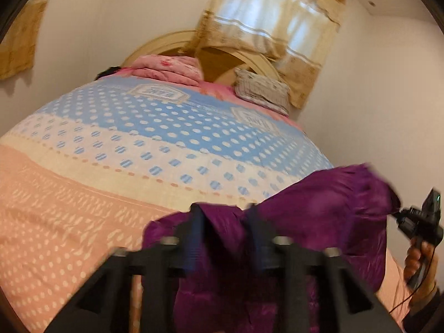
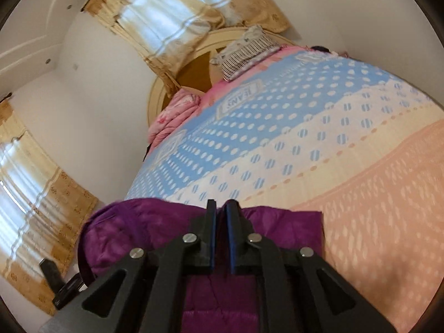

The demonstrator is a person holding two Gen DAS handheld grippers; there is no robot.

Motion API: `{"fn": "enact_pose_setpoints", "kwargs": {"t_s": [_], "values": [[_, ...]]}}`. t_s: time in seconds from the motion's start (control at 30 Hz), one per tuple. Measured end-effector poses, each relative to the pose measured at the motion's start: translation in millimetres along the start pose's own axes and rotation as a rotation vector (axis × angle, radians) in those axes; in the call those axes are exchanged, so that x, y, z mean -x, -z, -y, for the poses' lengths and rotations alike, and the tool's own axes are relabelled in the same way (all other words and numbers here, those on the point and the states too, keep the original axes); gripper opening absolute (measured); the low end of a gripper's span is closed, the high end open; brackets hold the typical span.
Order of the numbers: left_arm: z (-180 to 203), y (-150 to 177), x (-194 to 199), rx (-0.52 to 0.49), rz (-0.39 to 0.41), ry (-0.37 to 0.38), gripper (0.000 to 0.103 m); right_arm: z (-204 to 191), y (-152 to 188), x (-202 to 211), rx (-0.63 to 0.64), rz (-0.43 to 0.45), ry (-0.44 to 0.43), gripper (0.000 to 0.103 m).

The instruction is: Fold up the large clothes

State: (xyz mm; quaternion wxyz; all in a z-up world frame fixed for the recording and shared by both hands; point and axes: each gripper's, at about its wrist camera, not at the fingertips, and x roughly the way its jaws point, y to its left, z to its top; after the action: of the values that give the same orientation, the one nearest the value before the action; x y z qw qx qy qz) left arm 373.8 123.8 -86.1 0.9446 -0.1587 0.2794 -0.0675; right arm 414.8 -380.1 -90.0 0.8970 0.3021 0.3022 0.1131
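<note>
Purple quilted garment (image 1: 319, 213) bunched directly under and ahead of both claws, low end of the bed.

Left claw (image 1: 224, 216): jaws moderately apart, a raised fold of the purple fabric pinched between the fingers (image 1: 198, 222). Fabric draped over the inner faces of both fingers.

Right claw (image 2: 220, 208): jaws narrow, nearly together, fingertips set on the far edge of the purple garment (image 2: 144, 236). Thin layer of fabric apparently caught in the slit; exact grip hard to confirm. Same claw visible from the left wrist view (image 1: 399, 215), clamped on the right-hand corner of the garment, handle held by the person's hand (image 1: 419, 260).

Garment stretched between the two claws, lifted edge rumpled, lower part hanging toward the cameras.

Bed cover (image 1: 83, 194) beyond the claws: peach band nearest, cream band next, blue dotted band farthest.

Past the blue band: pink folded quilt (image 1: 169, 68) to the left, striped pillow (image 1: 260, 88) to the right, both against the curved wooden headboard (image 1: 216, 58).

Above the headboard: yellow curtain (image 1: 277, 19) over a lit window. Second curtain (image 2: 36, 202) left of the right claw.
</note>
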Motion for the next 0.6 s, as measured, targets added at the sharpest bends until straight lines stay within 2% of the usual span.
{"fn": "enact_pose_setpoints", "kwargs": {"t_s": [0.03,0.07,0.1,0.17,0.27,0.43,0.47,0.53,0.6], "values": [[-2.6,-0.5,3.0,0.006,0.039,-0.041,0.085,3.0,-2.7,-7.0,-0.006,0.007,0.012,0.037],[-6.9,0.1,6.6,0.018,0.087,-0.060,0.095,6.7,-4.5,-13.1,-0.014,0.026,0.014,0.074],[-10.4,-0.7,7.8,0.031,0.113,-0.058,0.095,7.7,-4.3,-13.7,-0.019,0.058,0.016,0.085],[-10.1,-0.2,0.1,0.033,0.090,-0.076,0.095,1.2,-1.9,-21.3,0.020,0.063,0.045,0.083],[9.7,10.5,-15.4,-0.030,0.056,-0.141,0.095,-30.1,24.9,-43.3,0.144,-0.020,0.071,0.077],[70.1,40.3,-36.6,-0.233,0.064,-0.203,0.095,-82.2,88.3,-76.9,0.348,-0.129,0.065,0.076],[84.4,46.5,-45.5,-0.288,0.068,-0.229,0.095,-97.9,103.3,-85.5,0.428,-0.143,0.075,0.076],[101.0,53.7,-64.1,-0.380,0.082,-0.267,0.095,-109.6,116.7,-99.8,0.509,-0.145,0.105,0.076],[108.9,58.2,-85.9,-0.426,0.078,-0.299,0.095,-110.4,122.8,-116.7,0.565,-0.134,0.176,0.073]]}}
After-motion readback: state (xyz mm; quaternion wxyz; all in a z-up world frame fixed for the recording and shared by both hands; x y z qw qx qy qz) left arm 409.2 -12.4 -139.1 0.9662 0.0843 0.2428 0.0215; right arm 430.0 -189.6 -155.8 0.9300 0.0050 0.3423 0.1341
